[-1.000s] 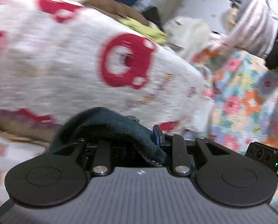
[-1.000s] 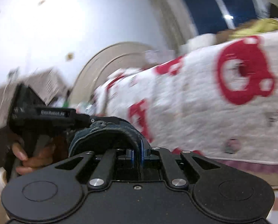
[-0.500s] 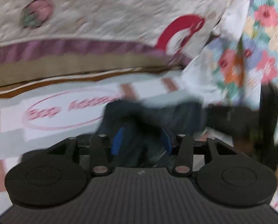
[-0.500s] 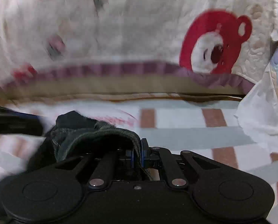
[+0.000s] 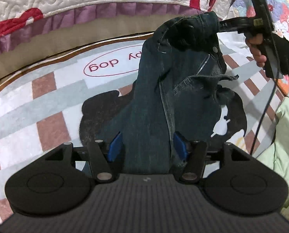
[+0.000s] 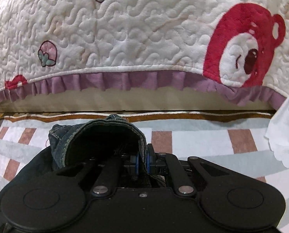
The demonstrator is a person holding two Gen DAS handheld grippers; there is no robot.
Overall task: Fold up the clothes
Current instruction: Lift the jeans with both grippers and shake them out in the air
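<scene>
Jeans (image 5: 179, 89) hang over the checked rug (image 5: 47, 104) near its edge by the quilt-covered bed (image 6: 125, 29). Right hand-held gripper (image 6: 142, 162) pinches the denim waistband, lifting it. Left hand-held gripper (image 5: 147, 145) is opening, its blue pads (image 5: 115, 145) apart with a trouser leg lying loose between them.
</scene>
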